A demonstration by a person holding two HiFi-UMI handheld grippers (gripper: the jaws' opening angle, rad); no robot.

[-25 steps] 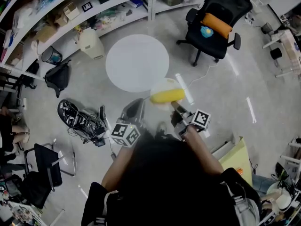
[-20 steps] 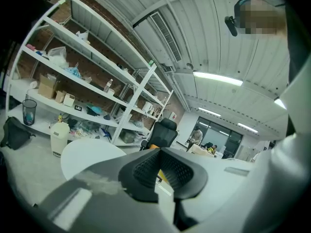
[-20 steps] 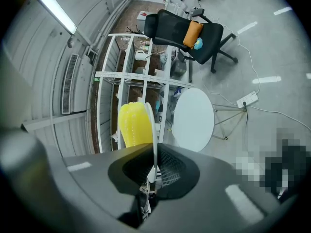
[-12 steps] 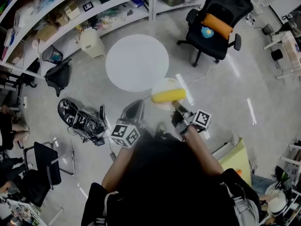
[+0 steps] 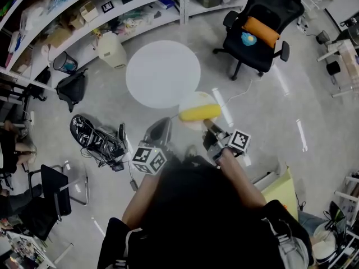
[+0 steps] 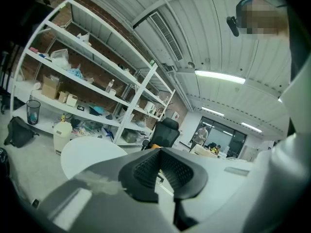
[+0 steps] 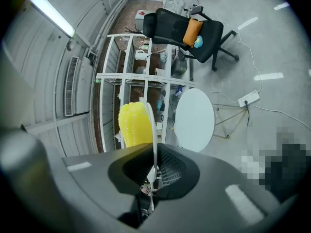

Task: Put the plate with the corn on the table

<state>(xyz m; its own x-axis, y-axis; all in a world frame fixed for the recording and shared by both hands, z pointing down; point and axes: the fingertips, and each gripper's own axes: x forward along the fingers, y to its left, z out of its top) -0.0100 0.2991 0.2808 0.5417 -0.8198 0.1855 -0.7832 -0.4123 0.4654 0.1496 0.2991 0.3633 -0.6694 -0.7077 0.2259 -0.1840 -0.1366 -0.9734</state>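
Observation:
A pale plate (image 5: pixel 192 101) with a yellow corn cob (image 5: pixel 199 114) on it hangs over the floor, just off the near right rim of the round white table (image 5: pixel 162 74). My right gripper (image 5: pixel 210 127) is shut on the plate's near rim. In the right gripper view the plate (image 7: pixel 154 130) stands edge-on between the pads of that gripper (image 7: pixel 154 165), with the corn (image 7: pixel 133 125) to its left and the table (image 7: pixel 194 120) beyond. My left gripper (image 5: pixel 159 131) hovers to the left of the plate, shut and holding nothing. The left gripper view has the left gripper (image 6: pixel 159 165) with the table (image 6: pixel 90 152) ahead.
A black office chair (image 5: pixel 258 24) with an orange cushion stands at the back right. Long white shelves (image 5: pixel 84 15) run along the back left, with a white bin (image 5: pixel 112 49) and a black bag (image 5: pixel 70 88) before them. Cables and gear (image 5: pixel 98 142) lie on the floor at left.

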